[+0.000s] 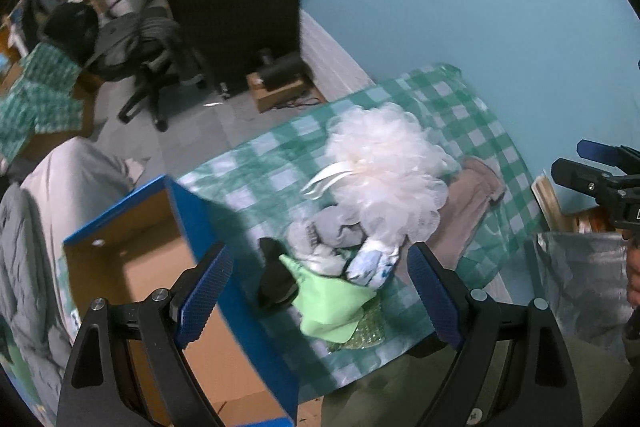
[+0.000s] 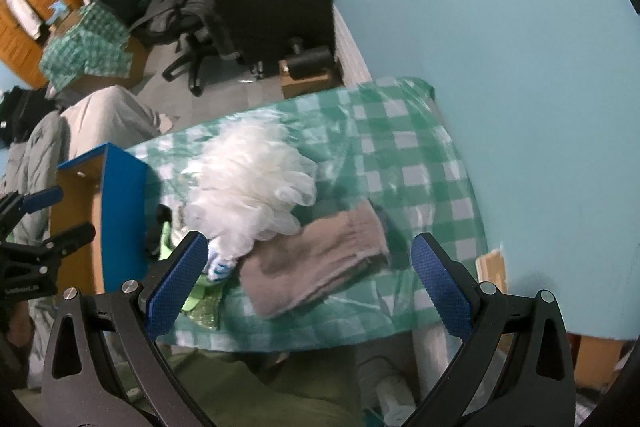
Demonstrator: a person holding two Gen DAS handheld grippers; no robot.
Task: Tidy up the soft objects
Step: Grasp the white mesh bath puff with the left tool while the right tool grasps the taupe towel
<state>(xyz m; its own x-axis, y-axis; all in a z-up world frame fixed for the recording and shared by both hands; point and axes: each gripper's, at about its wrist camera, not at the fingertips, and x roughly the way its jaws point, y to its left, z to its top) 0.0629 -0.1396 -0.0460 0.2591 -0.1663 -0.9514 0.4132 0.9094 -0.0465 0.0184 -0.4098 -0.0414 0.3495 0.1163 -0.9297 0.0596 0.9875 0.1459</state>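
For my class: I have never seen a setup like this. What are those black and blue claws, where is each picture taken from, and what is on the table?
A person holds two hand tools. Each carries a camera looking out between its blue-padded jaws. The left gripper and right gripper are both open and hold nothing. On the green checked tablecloth lies a pile of soft things: a white mesh sponge, a brownish folded cloth and a light green cloth. A blue box stands open beside the pile.

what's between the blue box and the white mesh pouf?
Left wrist view: black cloth and light green cloth lie between blue box and white mesh pouf.
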